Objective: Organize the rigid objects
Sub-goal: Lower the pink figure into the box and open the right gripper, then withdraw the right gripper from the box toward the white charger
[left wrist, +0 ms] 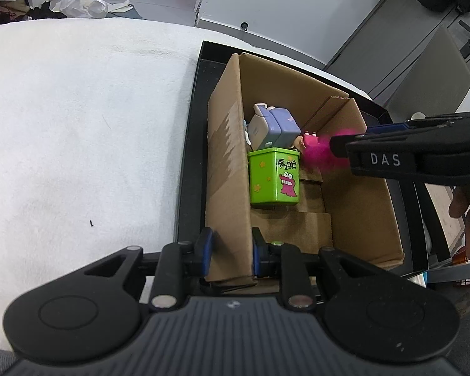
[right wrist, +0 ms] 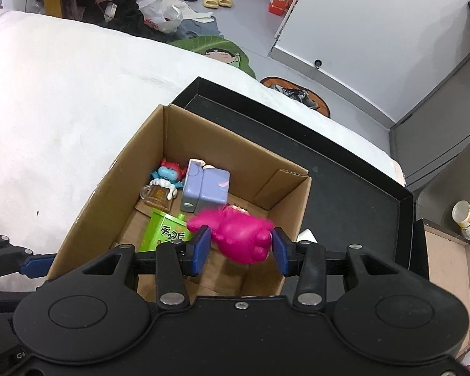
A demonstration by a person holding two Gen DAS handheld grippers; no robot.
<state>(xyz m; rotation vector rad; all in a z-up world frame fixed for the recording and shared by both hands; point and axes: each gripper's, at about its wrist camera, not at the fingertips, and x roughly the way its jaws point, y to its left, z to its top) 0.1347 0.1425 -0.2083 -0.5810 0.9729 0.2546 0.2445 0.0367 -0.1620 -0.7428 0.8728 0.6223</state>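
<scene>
An open cardboard box (left wrist: pixel 228 144) (right wrist: pixel 116 188) stands in a black tray (left wrist: pixel 188 144) (right wrist: pixel 344 169). Inside lie a green tin (left wrist: pixel 274 175) (right wrist: pixel 164 230), a lilac block toy (left wrist: pixel 274 123) (right wrist: pixel 205 186), a blue-and-red figure (right wrist: pixel 169 172) and a small beer-mug toy (right wrist: pixel 156 194). My left gripper (left wrist: pixel 230 250) is shut on the box's left wall. My right gripper (right wrist: pixel 239 247) (left wrist: pixel 332 148) is over the box; a blurred pink toy (right wrist: pixel 241 235) (left wrist: pixel 321 152) sits between its jaws, and the left pad (right wrist: pixel 200 244) is apart from it.
The tray rests on a white cloth-covered surface (left wrist: pixel 78 125) (right wrist: pixel 62 109). A brown board (right wrist: pixel 448 282) with a small bottle (right wrist: pixel 467 219) lies right of the tray. Floor clutter and slippers (right wrist: pixel 217 0) are beyond the far edge.
</scene>
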